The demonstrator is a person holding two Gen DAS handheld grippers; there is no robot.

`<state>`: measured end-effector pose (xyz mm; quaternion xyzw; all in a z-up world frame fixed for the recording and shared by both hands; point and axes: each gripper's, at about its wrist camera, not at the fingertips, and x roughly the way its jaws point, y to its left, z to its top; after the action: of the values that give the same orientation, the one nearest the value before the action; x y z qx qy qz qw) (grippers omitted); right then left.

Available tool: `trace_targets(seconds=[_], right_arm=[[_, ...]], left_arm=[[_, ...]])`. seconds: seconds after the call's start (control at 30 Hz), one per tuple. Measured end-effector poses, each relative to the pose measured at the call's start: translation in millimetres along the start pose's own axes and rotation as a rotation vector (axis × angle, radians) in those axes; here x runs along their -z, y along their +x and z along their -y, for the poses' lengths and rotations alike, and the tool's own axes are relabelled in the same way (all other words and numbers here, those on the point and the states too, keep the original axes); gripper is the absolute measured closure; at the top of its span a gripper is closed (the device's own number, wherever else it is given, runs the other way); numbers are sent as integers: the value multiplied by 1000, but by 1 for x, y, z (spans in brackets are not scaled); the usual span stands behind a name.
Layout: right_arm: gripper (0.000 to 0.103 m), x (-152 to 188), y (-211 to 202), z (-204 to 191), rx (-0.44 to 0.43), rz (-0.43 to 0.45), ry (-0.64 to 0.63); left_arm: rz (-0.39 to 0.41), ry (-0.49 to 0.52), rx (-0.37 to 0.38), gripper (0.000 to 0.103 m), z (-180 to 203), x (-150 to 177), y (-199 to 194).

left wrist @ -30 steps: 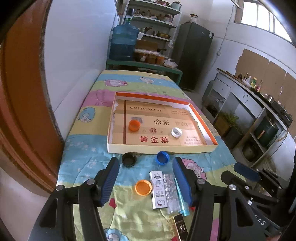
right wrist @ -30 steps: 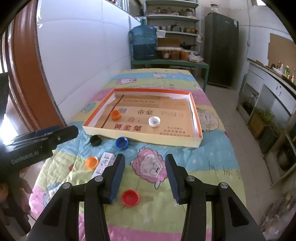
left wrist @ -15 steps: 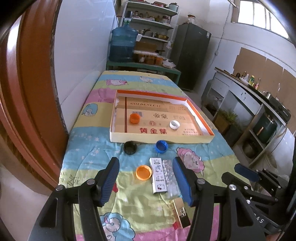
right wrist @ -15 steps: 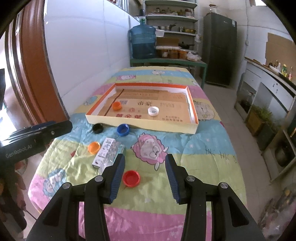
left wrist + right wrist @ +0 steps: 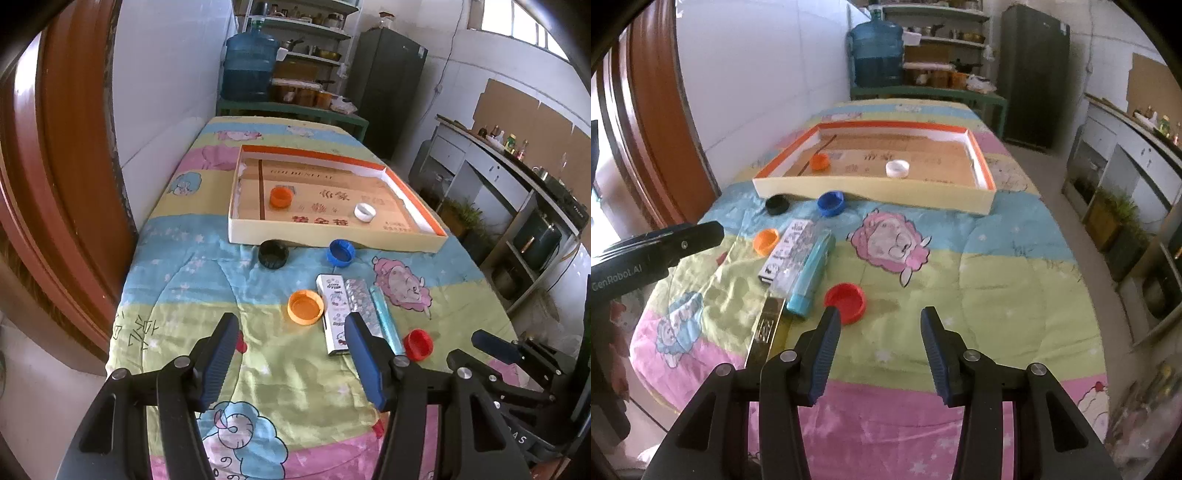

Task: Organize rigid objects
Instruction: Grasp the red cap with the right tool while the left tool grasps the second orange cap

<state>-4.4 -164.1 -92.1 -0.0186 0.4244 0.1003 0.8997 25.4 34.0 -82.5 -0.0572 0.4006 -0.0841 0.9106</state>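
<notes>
A shallow cardboard tray (image 5: 332, 236) (image 5: 871, 190) lies on the cartoon-print cloth and holds an orange cap (image 5: 280, 196) and a white cap (image 5: 365, 213). In front of it lie a black cap (image 5: 273, 254), a blue cap (image 5: 341, 252), another orange cap (image 5: 305, 307), a white box (image 5: 334, 314), a blister pack (image 5: 360, 306), a blue tube (image 5: 812, 273), a red cap (image 5: 846, 297) and a gold flat box (image 5: 766, 332). My left gripper (image 5: 290, 332) is open and empty, just short of the loose orange cap. My right gripper (image 5: 880, 321) is open and empty, its left finger beside the red cap.
A white wall and a wooden door frame (image 5: 55, 184) run along the table's left side. A water jug (image 5: 251, 70), shelves and a dark cabinet (image 5: 391, 88) stand beyond the far end. A counter (image 5: 498, 166) lines the right. The cloth's near edge is close below both grippers.
Both grippers have sunk and drawn back toward the table's near edge, so more of the near cloth shows. The red cap now appears in the left wrist view. No object has moved.
</notes>
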Motion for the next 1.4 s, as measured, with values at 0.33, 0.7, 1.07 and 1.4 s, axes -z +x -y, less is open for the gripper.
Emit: trace_targets(seconds=[0.33,0.7,1.07,1.4], right_arm=[[57,5,18,-4,-13,-37,-14],[57,4,29,0,-7,-51,-7],[57,2,37,-3,14,-53,-28],[57,-1,42,-13,24,-26,-70]], left_arm=[[-52,13,-31,43,-6,8,22],[-107,94,-45,43,0,2,59],[-92,169,-71,45,10,-7,76],[-83,109,-9,73,1,-11,74]])
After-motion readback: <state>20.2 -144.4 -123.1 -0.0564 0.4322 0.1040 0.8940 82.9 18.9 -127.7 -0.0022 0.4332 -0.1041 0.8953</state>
